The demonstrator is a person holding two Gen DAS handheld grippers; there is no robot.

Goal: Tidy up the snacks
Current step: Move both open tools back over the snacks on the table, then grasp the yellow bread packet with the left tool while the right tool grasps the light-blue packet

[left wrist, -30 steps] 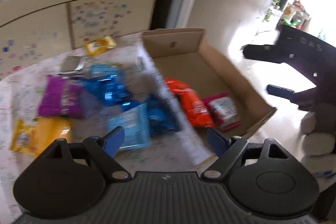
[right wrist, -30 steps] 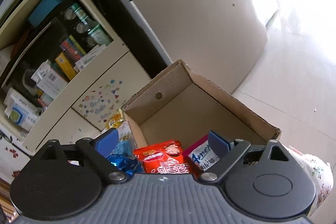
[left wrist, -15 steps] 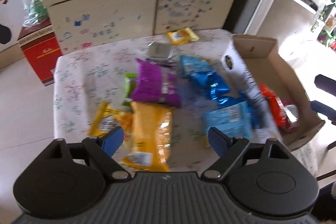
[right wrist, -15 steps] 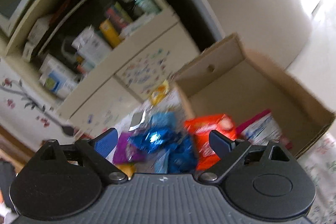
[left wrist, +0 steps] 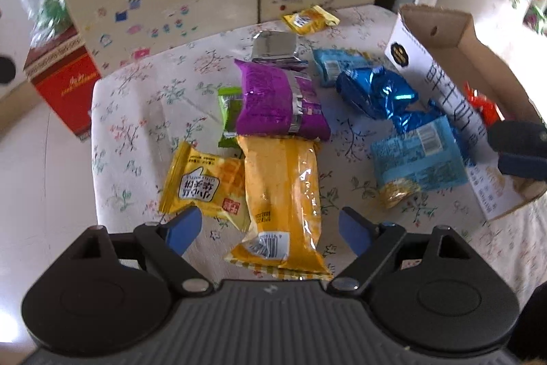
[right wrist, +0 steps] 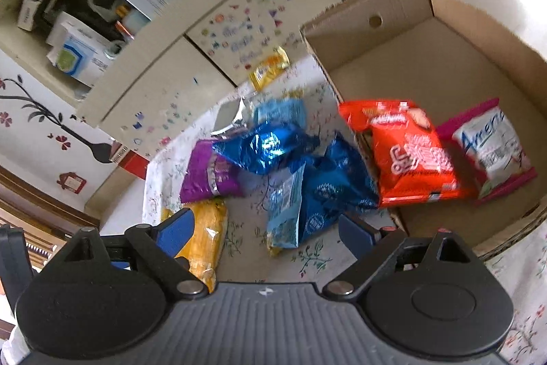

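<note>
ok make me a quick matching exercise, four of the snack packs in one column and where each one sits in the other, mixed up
Things:
1. red snack bag
2. purple snack bag
3. long orange snack bag
4. small yellow packet

Places:
A. far table edge, by the cabinet
B. inside the cardboard box
C. nearest the open left tool
D. table middle, overlapping a green packet

Pairs: 1-B, 2-D, 3-C, 4-A

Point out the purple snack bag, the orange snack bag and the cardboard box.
purple snack bag [left wrist: 273,98]: left wrist view, middle of its face.
orange snack bag [right wrist: 410,156]: right wrist view, centre of its printed front.
cardboard box [right wrist: 444,64]: right wrist view, bare floor inside.
</note>
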